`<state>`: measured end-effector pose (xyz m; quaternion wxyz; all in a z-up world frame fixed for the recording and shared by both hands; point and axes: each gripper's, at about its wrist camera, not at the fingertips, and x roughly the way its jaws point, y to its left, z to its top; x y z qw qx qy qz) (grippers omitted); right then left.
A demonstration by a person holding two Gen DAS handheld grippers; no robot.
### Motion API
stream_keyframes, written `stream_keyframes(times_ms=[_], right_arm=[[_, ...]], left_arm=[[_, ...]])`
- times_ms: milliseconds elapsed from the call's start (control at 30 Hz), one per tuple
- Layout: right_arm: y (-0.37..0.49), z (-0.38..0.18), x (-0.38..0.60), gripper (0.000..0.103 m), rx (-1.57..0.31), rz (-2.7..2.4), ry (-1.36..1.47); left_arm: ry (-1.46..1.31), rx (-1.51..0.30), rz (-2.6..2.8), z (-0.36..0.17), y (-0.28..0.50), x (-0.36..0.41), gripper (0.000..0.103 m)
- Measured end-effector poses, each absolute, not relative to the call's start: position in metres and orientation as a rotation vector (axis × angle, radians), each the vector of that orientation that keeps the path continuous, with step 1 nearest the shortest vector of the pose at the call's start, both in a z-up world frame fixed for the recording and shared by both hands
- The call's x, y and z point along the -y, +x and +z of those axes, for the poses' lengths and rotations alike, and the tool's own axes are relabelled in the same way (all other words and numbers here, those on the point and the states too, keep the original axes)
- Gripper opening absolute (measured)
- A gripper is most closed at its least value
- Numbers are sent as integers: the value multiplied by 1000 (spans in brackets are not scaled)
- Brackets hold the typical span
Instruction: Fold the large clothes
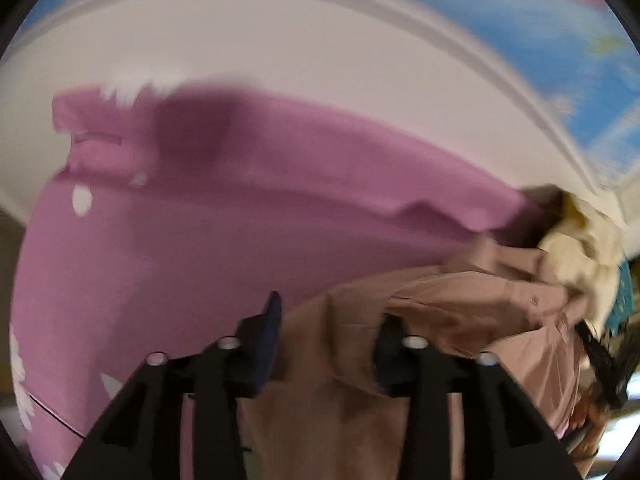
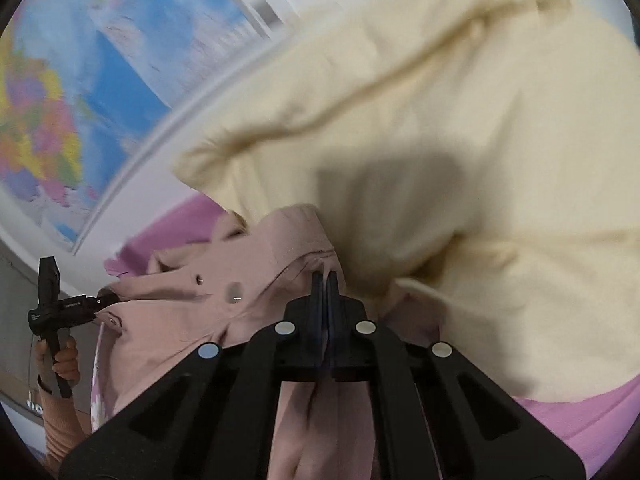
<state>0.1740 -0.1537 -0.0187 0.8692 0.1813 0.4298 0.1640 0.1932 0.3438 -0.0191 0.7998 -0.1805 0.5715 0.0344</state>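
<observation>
A dusty-pink button-up garment (image 1: 440, 312) hangs between my two grippers above a purple-pink bedsheet (image 1: 200, 208). In the left wrist view my left gripper (image 1: 328, 340) has its fingers wide apart, with the garment's cloth draped between and over them; the right finger is partly hidden by cloth. In the right wrist view my right gripper (image 2: 325, 300) is shut on a fold of the same pink garment (image 2: 180, 312). The left gripper (image 2: 68, 308) shows there at the far left, at the garment's other edge, held by a hand.
A cream-yellow garment (image 2: 460, 152) lies bunched on the sheet to the right, also seen in the left wrist view (image 1: 572, 248). A white headboard or wall rail (image 1: 320, 20) and a colourful map poster (image 2: 60, 100) stand behind. Dark patterned items (image 1: 616, 332) sit at the right edge.
</observation>
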Motion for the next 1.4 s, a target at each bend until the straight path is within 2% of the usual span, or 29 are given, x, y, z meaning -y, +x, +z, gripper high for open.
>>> stream_keyframes(times_ms=[100, 167, 233, 267, 300, 367, 400, 433, 767, 900, 933, 967, 1000, 1033, 1067, 1100, 1133, 1300, 1400], right_arm=[[171, -22, 154, 3, -893, 353, 390], [167, -18, 157, 4, -888, 364, 388], [164, -13, 159, 11, -879, 371, 381], [161, -11, 159, 14, -870, 381, 379], [162, -7, 157, 26, -864, 390, 382], [147, -3, 157, 44, -837, 431, 377], [138, -2, 162, 62, -829, 439, 370], [126, -1, 164, 67, -815, 446, 354], [26, -30, 172, 77, -792, 525, 210], [26, -52, 162, 78, -854, 528, 193], [27, -53, 162, 76, -851, 528, 200], [28, -50, 162, 56, -837, 538, 209], [32, -48, 160, 34, -831, 558, 214], [36, -46, 159, 24, -839, 577, 225], [38, -44, 160, 16, -848, 594, 245], [36, -39, 162, 12, -845, 613, 254], [34, -30, 166, 10, -827, 631, 269], [0, 28, 209, 4, -677, 690, 347], [-10, 23, 220, 4, -721, 629, 283]], left_arm=[[-433, -1221, 4, -27, 186, -350, 41], [-386, -1163, -60, -17, 170, -350, 49], [-336, -1106, -109, -4, 152, -350, 73], [-326, -1085, -134, 0, 146, -350, 75], [-313, -1056, -168, 6, 134, -350, 75], [-284, -1027, -198, 11, 120, -349, 75], [-259, -1018, -211, 11, 109, -347, 76], [-237, -1018, -220, 9, 98, -344, 77], [-245, -1020, -287, -36, 34, -326, 81], [-238, -1043, -315, -51, 31, -305, 81], [-220, -1025, -304, -51, 30, -300, 79], [-205, -1022, -307, -51, 31, -296, 77], [-190, -1023, -284, -51, 33, -292, 68], [-186, -1028, -254, -50, 36, -290, 49], [-211, -1044, -237, -50, 40, -293, 40], [-260, -1057, -236, -47, 41, -299, 23], [-322, -1064, -253, -43, 41, -307, 17], [-487, -1055, -341, -12, 16, -332, 12], [-461, -1100, -359, -15, 5, -325, 12]])
